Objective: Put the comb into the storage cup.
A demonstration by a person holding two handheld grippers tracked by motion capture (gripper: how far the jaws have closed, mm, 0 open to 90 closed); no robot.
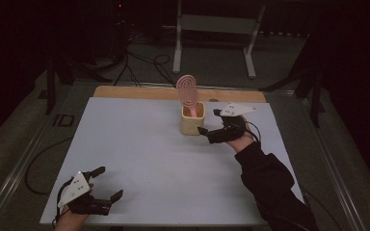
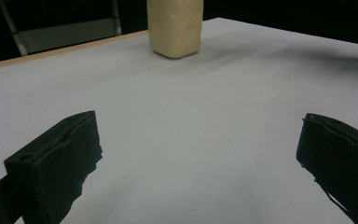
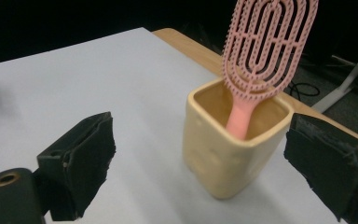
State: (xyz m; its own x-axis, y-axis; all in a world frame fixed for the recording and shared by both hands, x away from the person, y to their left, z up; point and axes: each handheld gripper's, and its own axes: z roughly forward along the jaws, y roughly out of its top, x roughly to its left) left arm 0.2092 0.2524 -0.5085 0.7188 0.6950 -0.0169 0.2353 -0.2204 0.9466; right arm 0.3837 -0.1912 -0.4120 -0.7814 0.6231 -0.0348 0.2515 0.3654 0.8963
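So the bench (image 1: 139, 159) is basically a big white sheet with a strip of bare wood along the far edge, and nearly everything on it sits at that far end, which leaves the near half open for the hands to rest.

The cream cup (image 1: 192, 119) stands upright near the far edge, just in from the wood strip. It's a squarish, tall thing, so it works as a holder: the pink hairbrush (image 1: 188, 94) stands in it handle down, its bristle head sticking out the top and leaning against the rim. That lean is probably why it stays put without anyone touching it.

The right hand-held gripper (image 1: 209, 121) is up beside the cup on its right side, jaws spread wide and holding nothing. In the right gripper view the cup (image 3: 223, 154) sits between the two jaws but isn't touching either, and the brush (image 3: 268, 44) rises above them. My guess is it's lined up to either steady the cup or go for the brush, hard to call which.

The left hand-held gripper (image 1: 110, 183) is parked at the near left corner, well away from the cup, also released and empty. In its own view the cup (image 2: 175, 28) is far off across the bare surface. Looks like it's just waiting its turn.
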